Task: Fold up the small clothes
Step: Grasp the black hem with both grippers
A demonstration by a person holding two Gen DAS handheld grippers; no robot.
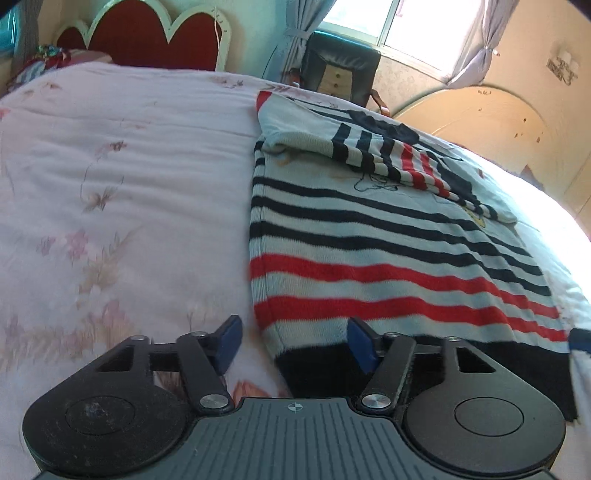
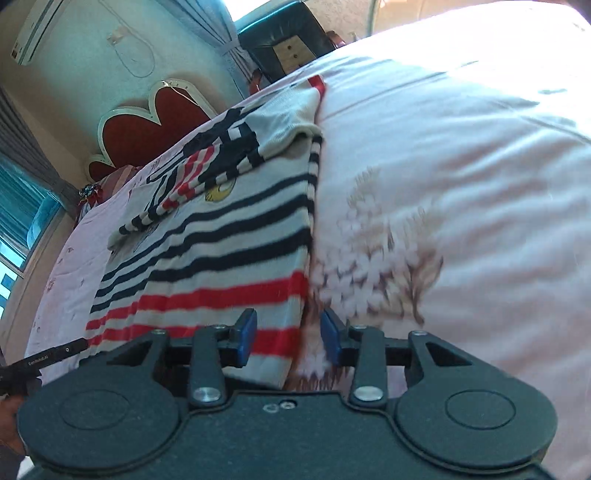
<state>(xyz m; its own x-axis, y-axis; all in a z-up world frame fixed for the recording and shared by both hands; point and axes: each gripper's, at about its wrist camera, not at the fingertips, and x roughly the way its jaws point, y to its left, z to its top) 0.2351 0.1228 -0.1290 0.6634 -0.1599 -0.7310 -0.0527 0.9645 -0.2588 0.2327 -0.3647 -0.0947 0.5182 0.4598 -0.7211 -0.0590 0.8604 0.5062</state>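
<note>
Bedroom with a bed under a pale pink floral quilt (image 1: 122, 192), sunlit from a window (image 1: 413, 22) at the far side.

Left gripper (image 1: 291, 343): jaws apart, blue pads (image 1: 231, 341) clear of any cloth, nothing pinched. Left pad over bare quilt, right pad over the dark hem of a striped sweater (image 1: 388, 240). Near left corner of that sweater between the pads, untouched.

Right gripper (image 2: 288, 338): jaws also apart, narrower, gripping nothing. Left pad (image 2: 245, 338) above the red stripes near the sweater's (image 2: 229, 251) right edge, right pad above the quilt's (image 2: 461, 166) flower print. Sweater edge between the pads, no visible pressing.

Sweater flat on the bed, body spread toward the far side, navy stripes in the middle, red ones nearer the hem. One sleeve (image 1: 402, 162) folded diagonally across the chest, partly over a small printed figure. Red trim at the far collar end.

Farther out: red scalloped headboard (image 1: 147, 33) at the bed's end, tied-back curtains (image 1: 476, 40) beside the window, dark chair or cabinet (image 1: 340, 70) just past the bed, white air conditioner (image 2: 37, 29) high on the wall. At the left edge of the right wrist view, the tip of the other black gripper and part of a hand (image 2: 11, 417).
</note>
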